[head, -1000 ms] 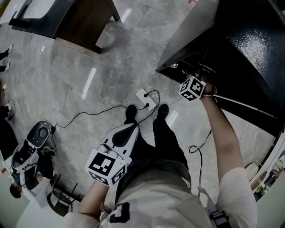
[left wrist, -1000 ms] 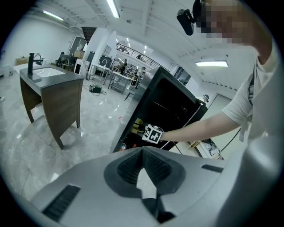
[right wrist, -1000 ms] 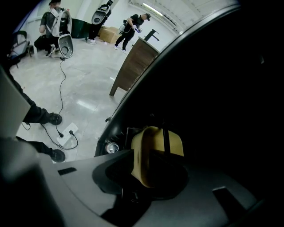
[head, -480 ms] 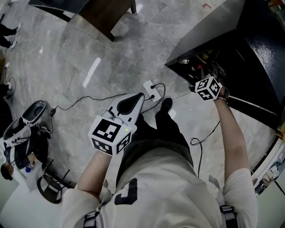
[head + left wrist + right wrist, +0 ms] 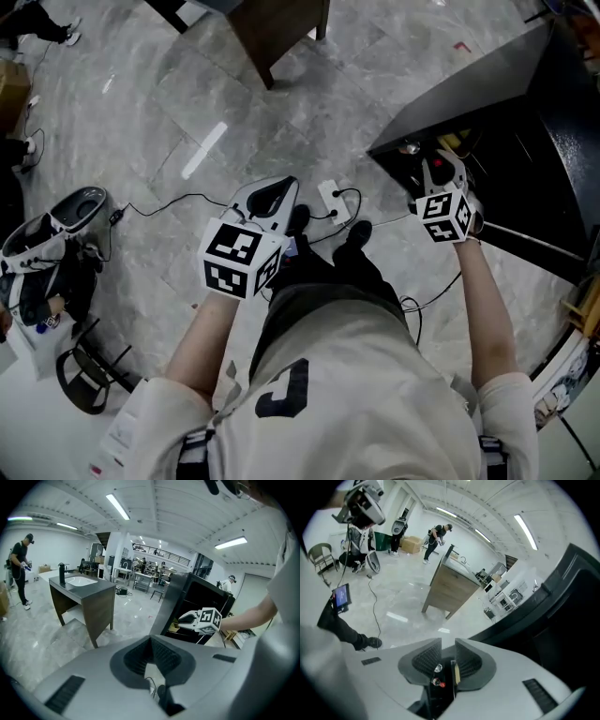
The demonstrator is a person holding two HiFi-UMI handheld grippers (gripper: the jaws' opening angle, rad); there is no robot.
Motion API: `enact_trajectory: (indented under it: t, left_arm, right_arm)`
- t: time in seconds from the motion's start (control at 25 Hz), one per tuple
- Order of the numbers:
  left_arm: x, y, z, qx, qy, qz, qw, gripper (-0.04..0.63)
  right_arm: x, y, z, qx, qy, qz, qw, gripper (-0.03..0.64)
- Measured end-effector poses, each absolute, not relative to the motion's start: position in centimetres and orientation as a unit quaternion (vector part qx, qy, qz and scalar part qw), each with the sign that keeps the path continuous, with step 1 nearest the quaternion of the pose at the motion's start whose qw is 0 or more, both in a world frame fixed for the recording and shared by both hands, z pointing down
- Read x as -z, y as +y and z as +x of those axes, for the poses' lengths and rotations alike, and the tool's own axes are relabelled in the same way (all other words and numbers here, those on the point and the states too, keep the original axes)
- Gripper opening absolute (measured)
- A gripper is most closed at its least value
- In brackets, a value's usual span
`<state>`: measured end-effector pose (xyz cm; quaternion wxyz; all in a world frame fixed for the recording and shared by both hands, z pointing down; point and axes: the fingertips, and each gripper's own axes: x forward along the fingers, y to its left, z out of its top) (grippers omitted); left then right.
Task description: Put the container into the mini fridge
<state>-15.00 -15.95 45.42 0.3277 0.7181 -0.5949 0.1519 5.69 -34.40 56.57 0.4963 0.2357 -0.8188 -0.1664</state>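
floor: pale grey marble tiles (image 5: 187, 112); a white power strip (image 5: 333, 201) with black cables lies by the person's shoes.
fridge: black mini fridge (image 5: 534, 122), door swung open, ahead at the person's right.
left gripper (image 5: 150, 641): held over the floor, well apart from the fridge; jaw tips pressed together, nothing between them.
right gripper (image 5: 447, 656): at the fridge opening; jaws slightly spread, pinching nothing.
container: small yellowish container (image 5: 175, 626) on a shelf inside the fridge, just beside the right gripper's tips; its detail is too small to tell.
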Motion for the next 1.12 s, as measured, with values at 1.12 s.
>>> enact_trajectory:
  t: [1.12]
  left_arm:
    - [-40.7,-11.8,-23.5,-0.113,-0.544,0.779,0.290,0.054]
  right_arm:
    - [-41.5,-18.9,-12.8,-0.102,-0.922,0.243,0.285,0.098]
